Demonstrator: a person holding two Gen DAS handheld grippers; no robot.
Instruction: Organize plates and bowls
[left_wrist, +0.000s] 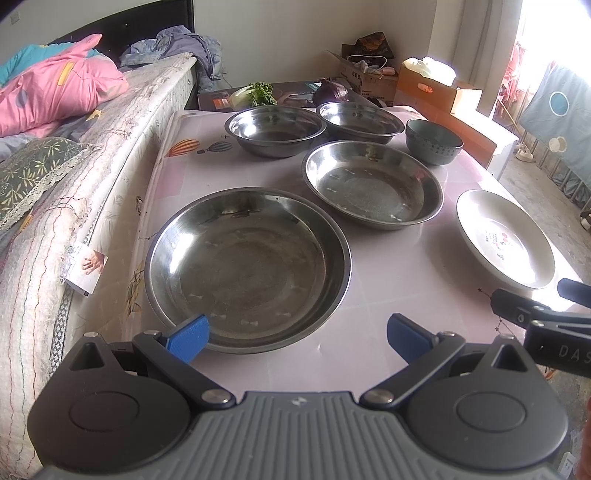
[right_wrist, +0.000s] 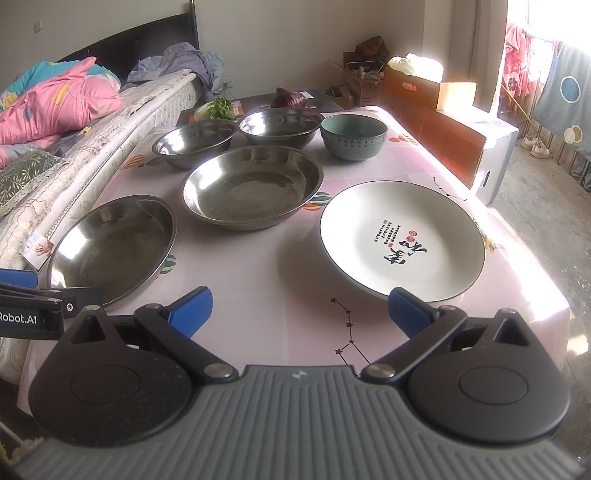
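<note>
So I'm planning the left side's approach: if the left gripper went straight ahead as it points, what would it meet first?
Probably the near rim of the nearest steel plate; the left gripper is open, and depth is uncertain.

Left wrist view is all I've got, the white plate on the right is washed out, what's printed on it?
Observer: The white plate has black calligraphy with small red stamps at its centre.
Operator: And its rim?
Observer: A thin dark line edges it.
Operator: Are the right tongs on it?
Observer: No, the right tongs are open and hold nothing, short of the plate's near edge.
Operator: The green bowl?
Observer: The green bowl carries a band of small characters outside.
</note>
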